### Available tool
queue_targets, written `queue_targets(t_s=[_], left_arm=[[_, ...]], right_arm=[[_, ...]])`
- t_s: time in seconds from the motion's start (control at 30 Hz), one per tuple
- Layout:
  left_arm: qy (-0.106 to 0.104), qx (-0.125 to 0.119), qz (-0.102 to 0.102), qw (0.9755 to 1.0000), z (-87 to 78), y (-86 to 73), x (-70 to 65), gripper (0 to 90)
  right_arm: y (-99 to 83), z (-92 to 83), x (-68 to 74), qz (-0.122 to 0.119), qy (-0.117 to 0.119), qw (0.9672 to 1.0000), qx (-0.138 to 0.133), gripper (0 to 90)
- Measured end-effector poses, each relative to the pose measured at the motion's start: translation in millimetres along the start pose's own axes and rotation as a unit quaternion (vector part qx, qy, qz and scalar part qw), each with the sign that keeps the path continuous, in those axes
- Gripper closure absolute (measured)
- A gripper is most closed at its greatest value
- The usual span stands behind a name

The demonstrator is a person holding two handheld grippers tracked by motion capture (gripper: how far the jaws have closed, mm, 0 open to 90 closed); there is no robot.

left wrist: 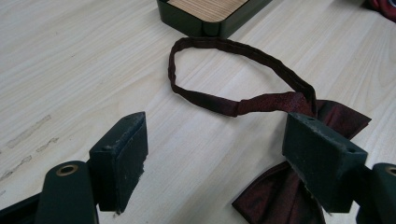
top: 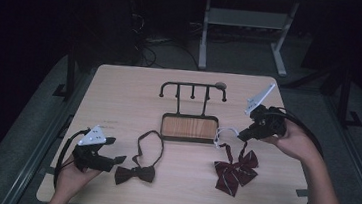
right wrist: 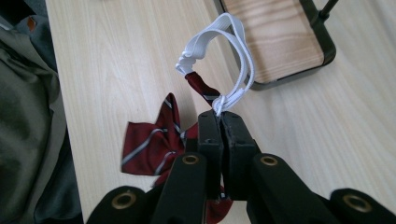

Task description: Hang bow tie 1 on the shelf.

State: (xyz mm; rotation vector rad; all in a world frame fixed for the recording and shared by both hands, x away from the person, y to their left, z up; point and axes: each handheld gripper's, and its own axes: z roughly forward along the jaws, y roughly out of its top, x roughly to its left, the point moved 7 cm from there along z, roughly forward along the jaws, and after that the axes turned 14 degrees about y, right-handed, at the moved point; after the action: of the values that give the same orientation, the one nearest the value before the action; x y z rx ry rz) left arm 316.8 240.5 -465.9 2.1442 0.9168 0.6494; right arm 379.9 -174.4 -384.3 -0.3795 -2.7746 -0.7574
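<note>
While the right gripper (right wrist: 223, 122) pinched the striped bow tie's (top: 235, 171) white elastic loop (right wrist: 224, 44), the left gripper (left wrist: 219, 163) stood spread over the dark bow tie (left wrist: 299, 186). Pale wood table (top: 119, 101); dark room. High view added the hook stand (top: 191, 110).

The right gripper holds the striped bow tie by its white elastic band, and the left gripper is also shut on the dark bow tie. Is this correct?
Not quite. The left gripper is open, its jaws wide apart by the dark bow tie, as the left gripper view shows. The rest is correct.
</note>
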Motion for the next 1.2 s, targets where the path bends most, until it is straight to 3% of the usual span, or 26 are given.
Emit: queue_targets(t_s=[0.4, 1.2], left_arm=[[-0.002, 0.003, 0.009, 1.0000, -0.1, -0.4, 0.1, 22.2], [-0.006, 0.005, 0.014, 0.9999, 0.5, -0.4, -3.8, 22.2]], right_arm=[[20.1, -21.8, 2.1, -0.009, -0.020, 0.9997, 0.006, 87.0], [55.5, -41.6, -18.3, 0.004, -0.039, 0.9992, 0.010, 86.8]])
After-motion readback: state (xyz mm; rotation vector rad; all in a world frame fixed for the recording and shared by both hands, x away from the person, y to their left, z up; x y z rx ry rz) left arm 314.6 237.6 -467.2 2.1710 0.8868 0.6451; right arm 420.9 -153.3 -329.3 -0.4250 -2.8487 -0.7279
